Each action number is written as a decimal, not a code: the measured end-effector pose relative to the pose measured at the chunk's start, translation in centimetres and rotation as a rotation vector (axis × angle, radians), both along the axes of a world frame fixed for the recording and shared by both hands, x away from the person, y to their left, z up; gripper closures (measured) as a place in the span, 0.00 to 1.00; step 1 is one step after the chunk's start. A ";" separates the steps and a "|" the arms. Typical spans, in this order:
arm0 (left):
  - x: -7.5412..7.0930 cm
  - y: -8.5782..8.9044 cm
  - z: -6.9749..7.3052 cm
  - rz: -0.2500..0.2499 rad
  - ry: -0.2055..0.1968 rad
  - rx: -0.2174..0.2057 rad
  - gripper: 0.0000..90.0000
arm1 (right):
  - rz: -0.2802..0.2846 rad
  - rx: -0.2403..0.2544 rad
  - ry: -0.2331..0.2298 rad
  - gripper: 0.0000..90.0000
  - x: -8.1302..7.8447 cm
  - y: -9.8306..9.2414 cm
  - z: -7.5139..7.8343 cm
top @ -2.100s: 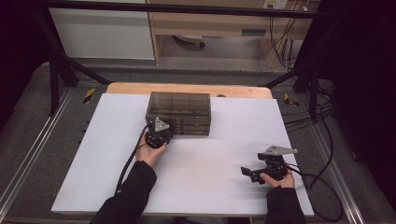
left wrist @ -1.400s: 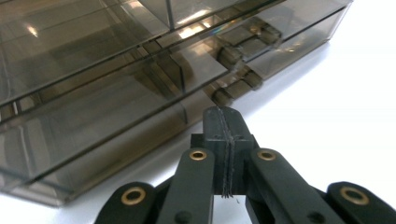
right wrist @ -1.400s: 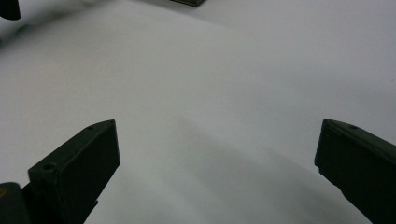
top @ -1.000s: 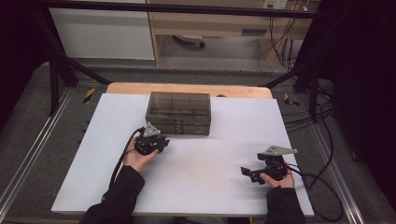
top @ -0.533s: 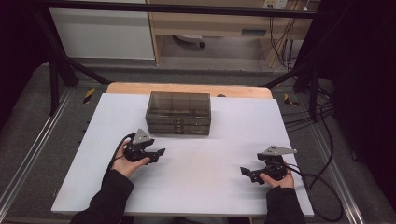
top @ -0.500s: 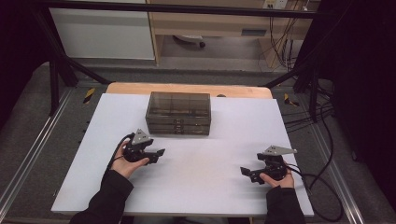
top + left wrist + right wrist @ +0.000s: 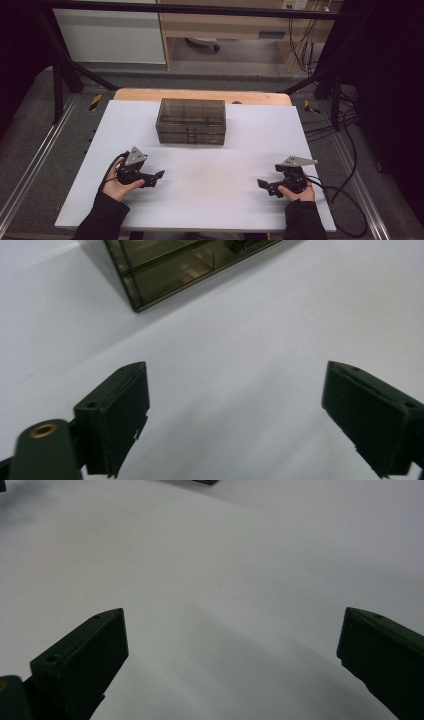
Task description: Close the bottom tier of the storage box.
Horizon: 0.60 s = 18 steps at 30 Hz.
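Observation:
A smoky, see-through drawer box (image 7: 190,121) stands at the back middle of the white table (image 7: 220,165); its corner (image 7: 165,267) appears at the top of the left gripper view. My left gripper (image 7: 156,178) rests near the front left of the table, well clear of the box. Its jaws have just been opening and now stand wide apart with nothing between them. My right gripper (image 7: 264,186) lies at the front right, jaws also wide, over bare table (image 7: 235,595).
A wooden board (image 7: 200,95) edges the table's back. Metal rails (image 7: 30,170) run along both sides. Cables (image 7: 345,200) trail off the right gripper past the table's right edge.
My left gripper has drawn back from the drawer box toward the front left of the table, and its jaws have spread. The right gripper has stayed put.

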<state>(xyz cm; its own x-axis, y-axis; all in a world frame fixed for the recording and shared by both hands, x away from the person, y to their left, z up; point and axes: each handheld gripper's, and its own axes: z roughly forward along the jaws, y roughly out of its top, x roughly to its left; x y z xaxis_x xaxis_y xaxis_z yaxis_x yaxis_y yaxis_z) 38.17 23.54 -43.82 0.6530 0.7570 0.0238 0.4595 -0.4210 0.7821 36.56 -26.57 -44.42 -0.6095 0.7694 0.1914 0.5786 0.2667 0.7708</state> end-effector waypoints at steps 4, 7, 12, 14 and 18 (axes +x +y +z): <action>-0.5 1.2 -0.2 0.023 0.001 -0.007 0.09 | 0.004 -0.002 0.000 0.01 0.0 0.0 0.0; -0.8 2.1 -0.4 0.034 0.003 -0.012 0.09 | 0.005 -0.003 -0.002 0.01 0.0 0.0 0.0; -1.4 3.3 -0.7 0.045 0.006 0.001 0.09 | 0.005 -0.004 -0.001 0.01 0.0 0.0 0.0; -1.5 3.7 -0.8 0.049 0.007 -0.001 0.09 | 0.004 -0.004 -0.002 0.01 0.0 0.0 -0.1; -1.7 4.7 -0.9 0.061 0.005 -0.009 0.09 | 0.005 -0.003 0.000 0.01 -0.1 0.0 0.0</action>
